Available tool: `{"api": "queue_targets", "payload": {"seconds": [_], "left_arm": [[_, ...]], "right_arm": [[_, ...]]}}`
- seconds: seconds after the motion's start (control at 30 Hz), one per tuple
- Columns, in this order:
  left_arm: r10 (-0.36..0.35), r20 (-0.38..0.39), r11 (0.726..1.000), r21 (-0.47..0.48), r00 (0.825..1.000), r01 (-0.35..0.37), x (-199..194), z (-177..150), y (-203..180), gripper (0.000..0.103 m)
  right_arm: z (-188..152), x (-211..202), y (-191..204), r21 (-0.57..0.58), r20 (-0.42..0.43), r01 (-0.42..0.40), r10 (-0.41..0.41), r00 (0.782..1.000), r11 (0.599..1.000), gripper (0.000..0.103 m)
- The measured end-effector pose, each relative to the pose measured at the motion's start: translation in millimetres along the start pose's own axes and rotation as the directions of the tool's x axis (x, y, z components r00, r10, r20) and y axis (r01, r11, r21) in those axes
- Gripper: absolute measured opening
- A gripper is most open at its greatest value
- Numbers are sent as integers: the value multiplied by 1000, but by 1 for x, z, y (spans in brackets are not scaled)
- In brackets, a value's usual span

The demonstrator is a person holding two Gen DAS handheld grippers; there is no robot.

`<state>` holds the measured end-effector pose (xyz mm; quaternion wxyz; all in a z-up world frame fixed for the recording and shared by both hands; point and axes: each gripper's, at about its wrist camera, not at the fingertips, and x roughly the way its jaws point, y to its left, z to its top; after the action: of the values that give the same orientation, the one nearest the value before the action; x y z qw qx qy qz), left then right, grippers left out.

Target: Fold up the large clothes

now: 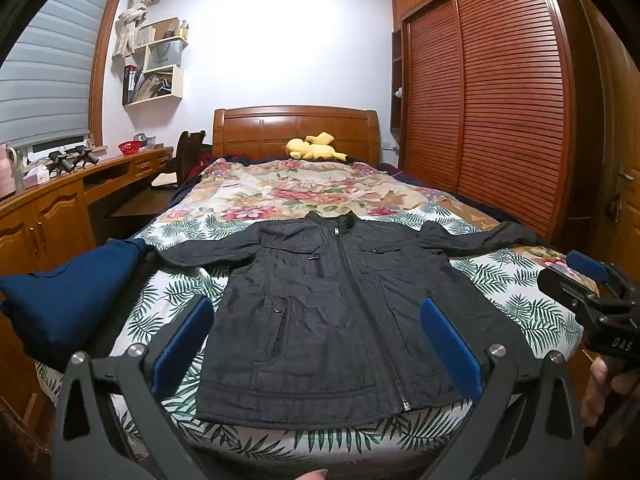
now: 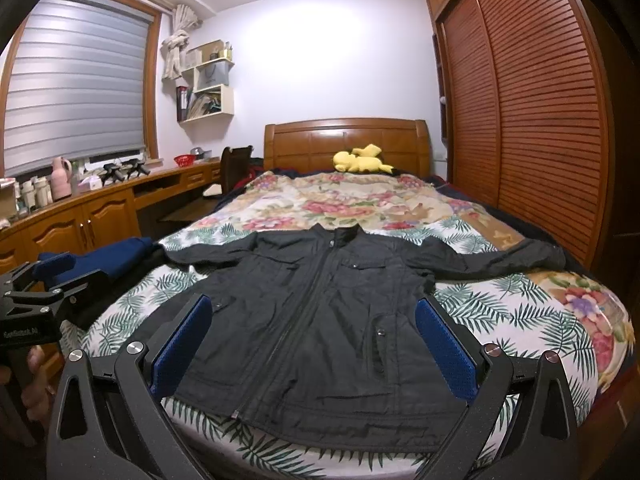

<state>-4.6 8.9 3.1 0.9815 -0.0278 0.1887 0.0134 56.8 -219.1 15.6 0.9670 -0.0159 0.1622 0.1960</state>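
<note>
Jacket (image 1: pixel 332 316) lies flat and zipped on the bed (image 1: pixel 532 312), sleeves spread, looks soft but kinda bulky, so I'd pinch a cuff or shoulder; left gripper (image 1: pixel 316 344) and right gripper (image 2: pixel 314 344) both gape wide, holding nothing

A yellow plush toy (image 1: pixel 314 147) lies by the wooden headboard (image 1: pixel 296 128).

In front of me a dark grey jacket (image 1: pixel 328 320) lies flat and face up on the bed, zipped shut, collar away from me, hem at the near edge. Both sleeves spread straight out sideways. Its fabric is lightly wrinkled.
</note>
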Motion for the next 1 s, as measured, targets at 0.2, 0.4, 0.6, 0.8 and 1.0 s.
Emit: {"api": "queue_targets", "payload": {"seconds": [0.2, 0.4, 0.6, 0.8, 1.0], "left_arm": [[1, 4, 1000, 3, 1000, -1, 0, 0, 0, 103], [1, 7, 1000, 4, 1000, -1, 0, 0, -1, 103], [1, 9, 1000, 4, 1000, -1, 0, 0, -1, 103], [0, 15, 1000, 6, 1000, 0, -3, 2, -4, 103], [-2, 25, 1000, 10, 1000, 2, -8, 4, -6, 103]], "right_arm": [[0, 0, 0, 0, -1, -1, 1, 1000, 1000, 103], [-1, 1, 0, 1, 0, -2, 2, 1000, 1000, 103], [-2, 1, -1, 6, -1, 2, -2, 1000, 1000, 103], [4, -2, -2, 10, 1, 7, -7, 1000, 1000, 103], [4, -2, -3, 10, 0, 5, -5, 1000, 1000, 103]]}}
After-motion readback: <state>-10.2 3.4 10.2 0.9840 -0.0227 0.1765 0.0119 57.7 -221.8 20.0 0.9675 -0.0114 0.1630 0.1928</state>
